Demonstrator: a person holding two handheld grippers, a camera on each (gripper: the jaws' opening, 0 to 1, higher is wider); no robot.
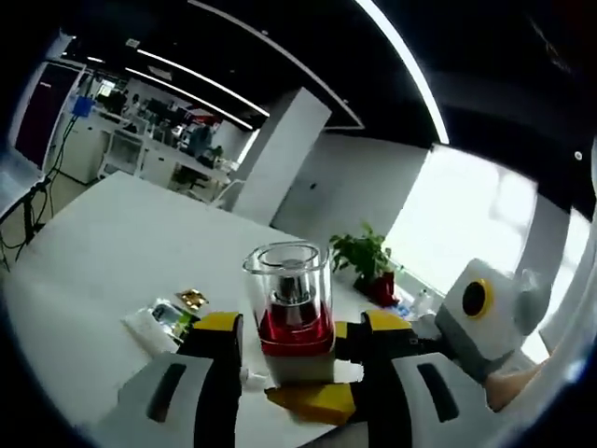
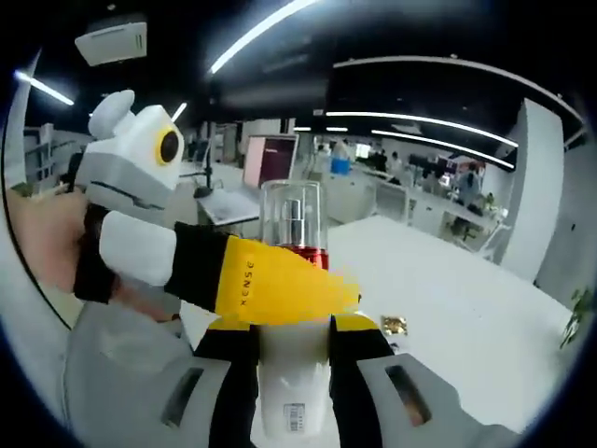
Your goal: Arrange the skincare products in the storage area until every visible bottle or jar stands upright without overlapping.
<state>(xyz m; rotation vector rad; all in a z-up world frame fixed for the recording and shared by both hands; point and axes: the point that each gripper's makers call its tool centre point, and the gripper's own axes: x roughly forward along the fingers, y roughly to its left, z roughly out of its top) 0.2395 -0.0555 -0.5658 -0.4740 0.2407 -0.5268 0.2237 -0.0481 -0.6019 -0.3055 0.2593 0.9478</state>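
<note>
A skincare bottle (image 1: 294, 280) with a clear cap, a red middle band and a white lower body is held in the air above the white table (image 1: 112, 243). My left gripper (image 1: 303, 327) is shut on it at the red band. In the right gripper view the white body of the bottle (image 2: 291, 219) sits between the jaws of my right gripper (image 2: 296, 350), which is shut on it. There my left gripper (image 2: 280, 280) reaches in from the left, one yellow jaw lying across the bottle. A yellow jaw of my right gripper (image 1: 312, 401) shows under the bottle in the left gripper view.
Small packets (image 1: 154, 322) and a gold sachet (image 1: 193, 299) lie on the table below. A potted plant (image 1: 368, 257) in a red pot stands at the far edge. A person's hand (image 2: 47, 243) and grey sleeve (image 2: 121, 373) hold the left gripper. Office desks stand behind.
</note>
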